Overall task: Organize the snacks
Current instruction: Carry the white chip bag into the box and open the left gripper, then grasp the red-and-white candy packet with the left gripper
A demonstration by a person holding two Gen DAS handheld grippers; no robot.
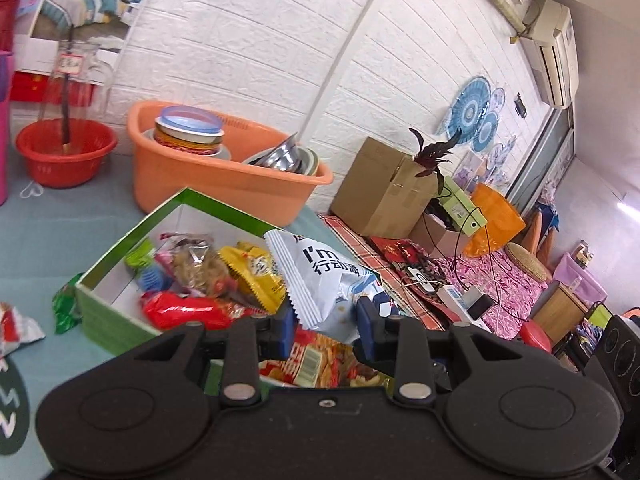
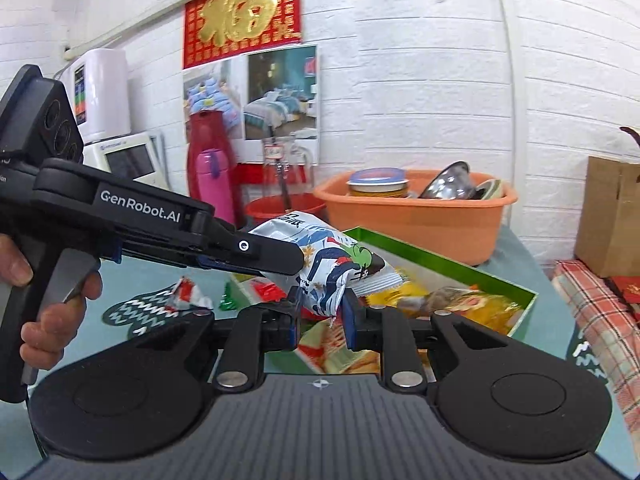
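A green box with a white inside sits on the teal table and holds several snack packets. My left gripper is shut on a white and blue snack bag, held over the box. In the right wrist view the same bag hangs above the box. My right gripper has its fingers on either side of the bag's lower edge, not closed on it. The left gripper grips the bag from the left.
An orange basin with bowls and a red basket stand behind the box. Loose packets lie on the table left of the box. A cardboard box and cluttered bedding are to the right.
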